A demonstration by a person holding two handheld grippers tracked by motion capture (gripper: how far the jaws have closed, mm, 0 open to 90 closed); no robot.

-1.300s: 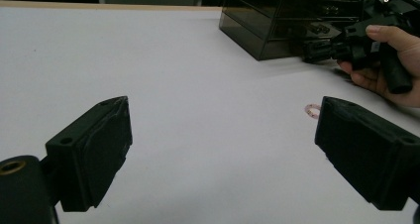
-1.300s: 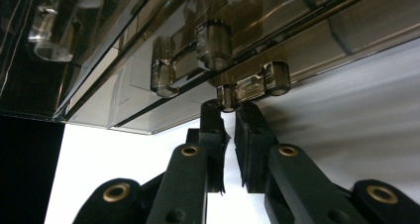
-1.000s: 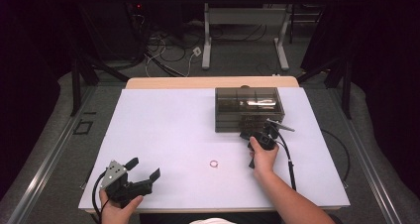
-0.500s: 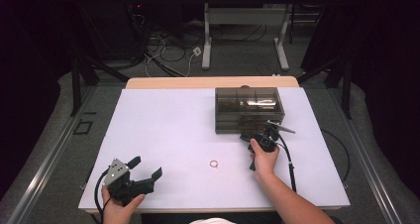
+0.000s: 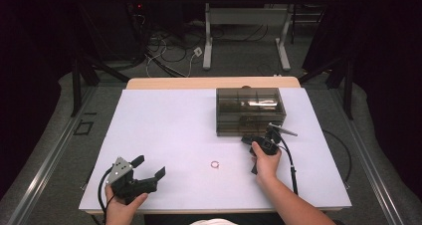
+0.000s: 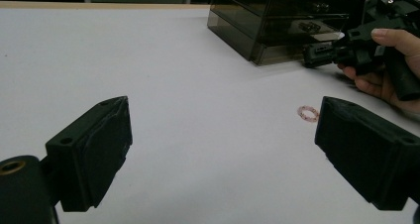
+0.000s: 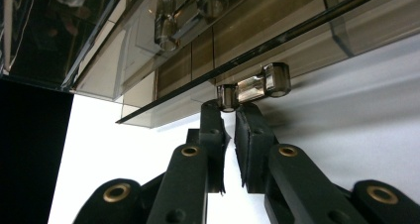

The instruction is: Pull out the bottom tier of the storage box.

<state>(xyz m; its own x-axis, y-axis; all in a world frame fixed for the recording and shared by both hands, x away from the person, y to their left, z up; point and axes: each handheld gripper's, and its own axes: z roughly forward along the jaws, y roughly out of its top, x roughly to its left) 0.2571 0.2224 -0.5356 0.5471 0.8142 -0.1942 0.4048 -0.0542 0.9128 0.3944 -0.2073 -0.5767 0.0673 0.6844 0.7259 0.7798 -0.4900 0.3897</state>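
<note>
A smoked clear drawer box [image 5: 250, 110] stands on the white table [image 5: 169, 130], right of centre. My right gripper [image 5: 255, 139] reaches its lower front. In the right gripper view the jaws stand almost together, and my right gripper [image 7: 229, 110] pinches the left end of the bottom drawer's clear handle [image 7: 255, 87]. A small pink ring [image 5: 215, 164] lies flat on the table between the two hands. My left gripper [image 5: 149, 166] rests near the front left edge with its jaws wide apart and nothing between them. Its own view shows the ring [image 6: 308, 113] just beyond its right jaw.
A wooden strip [image 5: 209, 82] borders the table's far edge. Beyond it are table legs and loose cables on the floor [image 5: 169, 56]. A black cable [image 5: 291, 170] trails from the right gripper along the forearm.
</note>
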